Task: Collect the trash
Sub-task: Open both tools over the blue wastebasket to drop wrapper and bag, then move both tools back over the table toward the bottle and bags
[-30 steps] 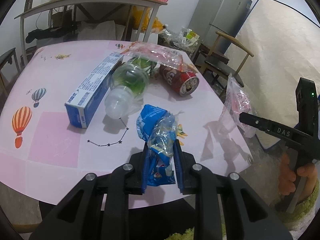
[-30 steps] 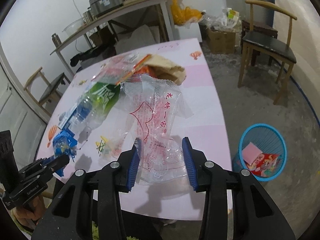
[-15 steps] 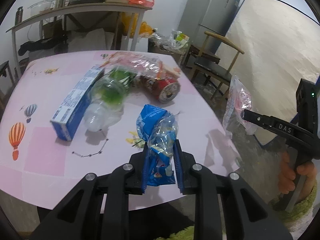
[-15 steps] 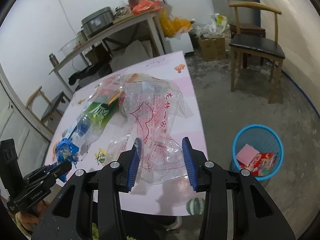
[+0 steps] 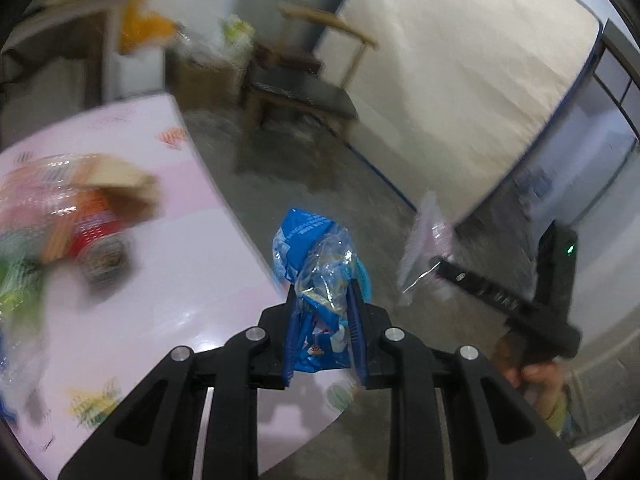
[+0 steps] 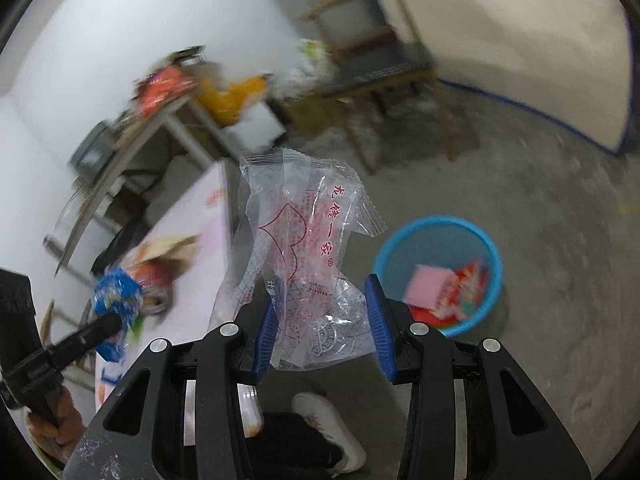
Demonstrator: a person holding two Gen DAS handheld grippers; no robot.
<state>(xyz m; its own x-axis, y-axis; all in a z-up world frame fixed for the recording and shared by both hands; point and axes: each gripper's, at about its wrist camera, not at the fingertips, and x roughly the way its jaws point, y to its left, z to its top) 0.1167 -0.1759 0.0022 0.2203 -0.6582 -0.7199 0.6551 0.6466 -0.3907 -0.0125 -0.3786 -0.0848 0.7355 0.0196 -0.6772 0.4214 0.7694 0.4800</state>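
Both loads swung off table (image 5: 192,264) twd blue bin (image 6: 486,248): blue wrapper (image 5: 316,264) clamped in L gripper (image 5: 324,332), clear bag (image 6: 304,248) in R gripper (image 6: 324,332), now beside bin; drop is next.

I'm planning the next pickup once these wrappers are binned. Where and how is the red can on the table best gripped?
Grip the red can across its round body, mid-length, coming from above. It lies on its side on the table with one end facing the camera, so the claw should straddle the curved wall. A brown bag and other wrappers crowd its far side, so the near side is freer. Blur hides the details.
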